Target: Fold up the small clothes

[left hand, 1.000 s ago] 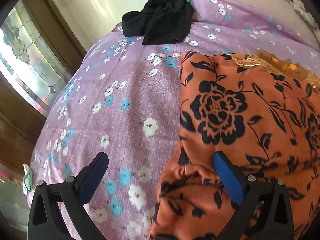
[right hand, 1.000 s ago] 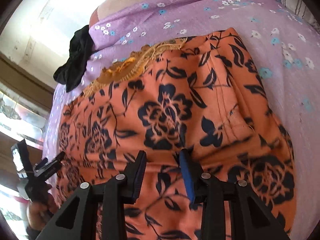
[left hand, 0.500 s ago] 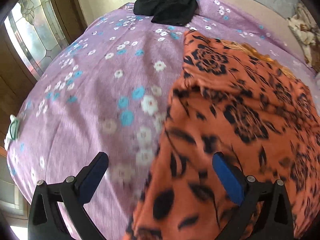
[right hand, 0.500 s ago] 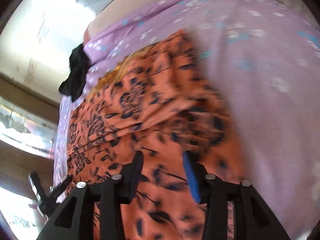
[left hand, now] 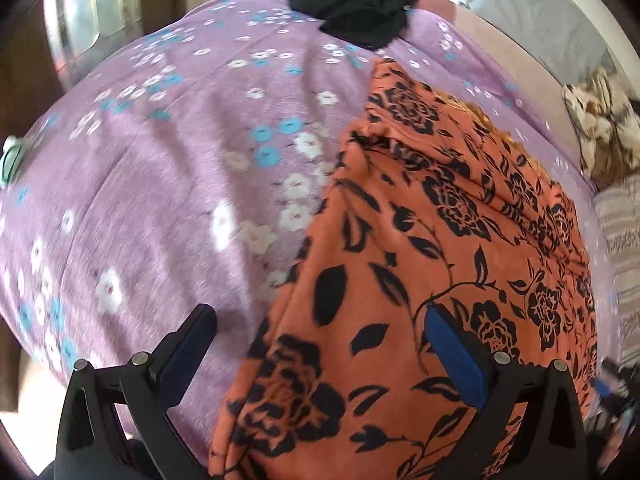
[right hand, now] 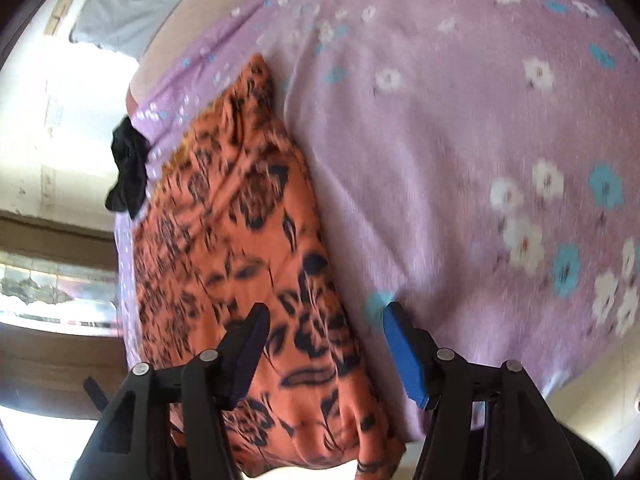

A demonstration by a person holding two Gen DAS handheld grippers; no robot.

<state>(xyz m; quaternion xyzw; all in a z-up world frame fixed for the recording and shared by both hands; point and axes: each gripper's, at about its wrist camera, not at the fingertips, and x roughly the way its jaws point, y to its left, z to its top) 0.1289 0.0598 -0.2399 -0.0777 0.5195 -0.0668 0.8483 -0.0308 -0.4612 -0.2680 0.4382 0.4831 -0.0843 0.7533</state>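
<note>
An orange garment with a black flower print (left hand: 420,248) lies flat on the purple flowered bedsheet (left hand: 160,184), reaching the bed's near edge. My left gripper (left hand: 320,344) hovers open and wide over the garment's left edge, one finger above the sheet and one above the cloth, holding nothing. In the right wrist view the same garment (right hand: 224,240) runs up the left side. My right gripper (right hand: 326,344) stands over its right edge with its jaws opening; the cloth lies under them and the pads do not press on it.
A crumpled black garment (left hand: 356,12) lies at the far end of the bed, seen also in the right wrist view (right hand: 128,176). A patterned brown and white cloth (left hand: 600,128) and striped bedding (left hand: 624,240) sit at the right. A glass-panelled door (left hand: 80,20) stands to the left.
Both grippers have drawn back toward the bed's near edge and rolled. The right jaws, narrow over the garment's middle before, have widened and now straddle its right edge. The left stayed open.
</note>
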